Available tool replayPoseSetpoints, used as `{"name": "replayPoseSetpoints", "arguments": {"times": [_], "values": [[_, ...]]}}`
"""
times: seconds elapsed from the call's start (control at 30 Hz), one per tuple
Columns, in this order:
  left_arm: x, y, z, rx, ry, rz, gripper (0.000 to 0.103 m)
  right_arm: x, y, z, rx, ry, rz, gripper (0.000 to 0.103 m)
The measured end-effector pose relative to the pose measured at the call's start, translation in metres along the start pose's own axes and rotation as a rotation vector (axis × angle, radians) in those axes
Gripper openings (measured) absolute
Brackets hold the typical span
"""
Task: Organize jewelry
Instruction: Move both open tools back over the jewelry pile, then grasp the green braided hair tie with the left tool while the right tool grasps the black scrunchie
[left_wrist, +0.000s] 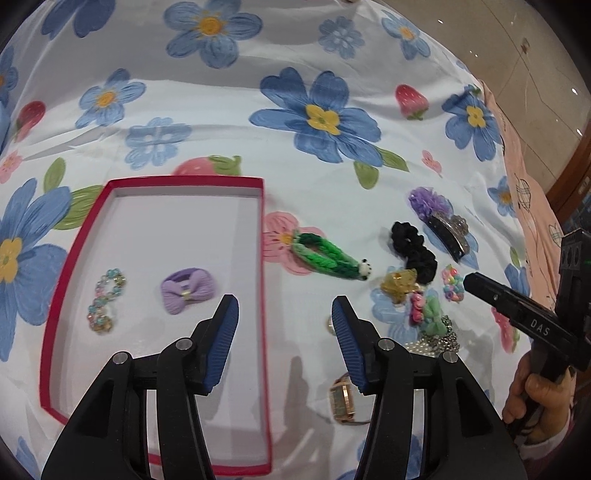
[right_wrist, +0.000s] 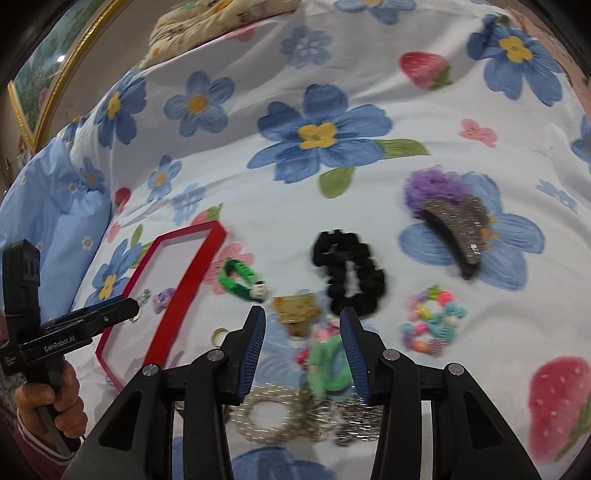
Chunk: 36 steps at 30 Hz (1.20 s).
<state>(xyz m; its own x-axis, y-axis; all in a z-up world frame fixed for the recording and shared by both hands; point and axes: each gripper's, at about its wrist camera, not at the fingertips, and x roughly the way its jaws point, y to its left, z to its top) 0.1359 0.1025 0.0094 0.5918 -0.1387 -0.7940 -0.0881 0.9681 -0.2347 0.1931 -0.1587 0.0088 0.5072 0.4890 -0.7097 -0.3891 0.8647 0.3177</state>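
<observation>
Flowery bedsheet (left_wrist: 332, 66) is the whole backdrop; red-rimmed tray (left_wrist: 263, 258) sits on it with a beaded bracelet (left_wrist: 105, 299) and purple bow (left_wrist: 188, 290) inside; green woven band (left_wrist: 327, 254), black scrunchie (right_wrist: 349, 271) and the rest are piled just beside it; left gripper (left_wrist: 284, 314) hangs over the tray edge, jaws parted, nothing in them; right gripper (right_wrist: 303, 325) likewise gapes empty above the pile.
</observation>
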Motion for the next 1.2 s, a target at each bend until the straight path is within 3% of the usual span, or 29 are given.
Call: {"name": "replayPoseSetpoints", "arguments": {"times": [0.47, 0.97, 1.03, 1.07, 1.1, 1.2], "values": [[0.036, -0.034, 0.016, 0.064, 0.055, -0.012, 0.054, 0.011, -0.023, 0.012, -0.004, 0.008, -0.021, 0.044], [0.120, -0.047, 0.036, 0.095, 0.182, 0.049, 0.054, 0.068, -0.038, 0.026, -0.034, 0.086, -0.032, 0.043], [0.122, -0.049, 0.034, 0.106, 0.168, 0.047, 0.048, 0.076, -0.041, 0.024, -0.036, 0.105, -0.030, 0.038], [0.121, -0.050, 0.034, 0.116, 0.162, 0.044, 0.032, 0.079, -0.042, 0.023, -0.034, 0.110, -0.029, 0.032], [0.122, -0.051, 0.033, 0.126, 0.168, 0.042, 0.010, 0.081, -0.043, 0.022, -0.032, 0.114, -0.029, 0.017], [0.122, -0.054, 0.031, 0.149, 0.167, 0.032, 0.008, 0.079, -0.043, 0.021, -0.031, 0.096, -0.022, 0.011]]}}
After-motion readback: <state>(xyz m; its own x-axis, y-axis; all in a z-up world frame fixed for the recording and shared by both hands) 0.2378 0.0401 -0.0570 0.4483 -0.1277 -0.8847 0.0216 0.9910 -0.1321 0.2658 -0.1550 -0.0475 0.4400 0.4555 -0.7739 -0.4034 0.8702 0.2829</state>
